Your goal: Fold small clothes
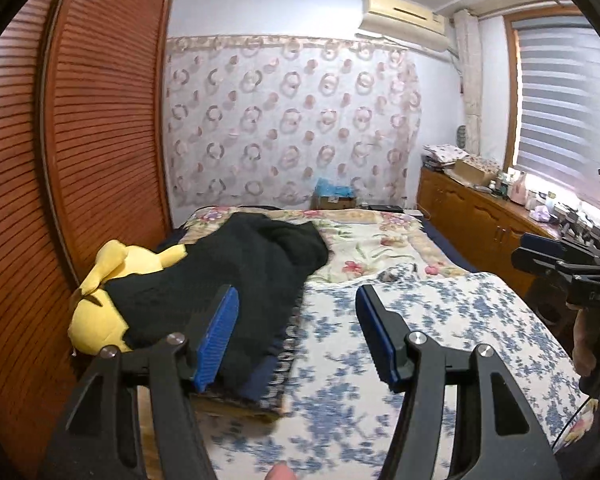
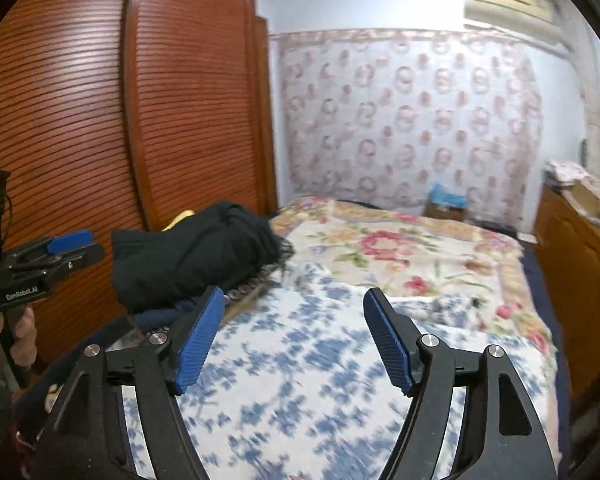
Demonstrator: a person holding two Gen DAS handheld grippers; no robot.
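Beneath both spread, empty grippers, left (image 1: pixel 296 334) and right (image 2: pixel 294 338), the blurred blue-flowered cloth (image 1: pixel 400 320) seems flat, so a shallow pinch may slip.

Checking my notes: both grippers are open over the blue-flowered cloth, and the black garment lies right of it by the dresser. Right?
Not quite. The left wrist view shows the black garment left of the cloth, by the wardrobe. Both grippers, left and right, are open.
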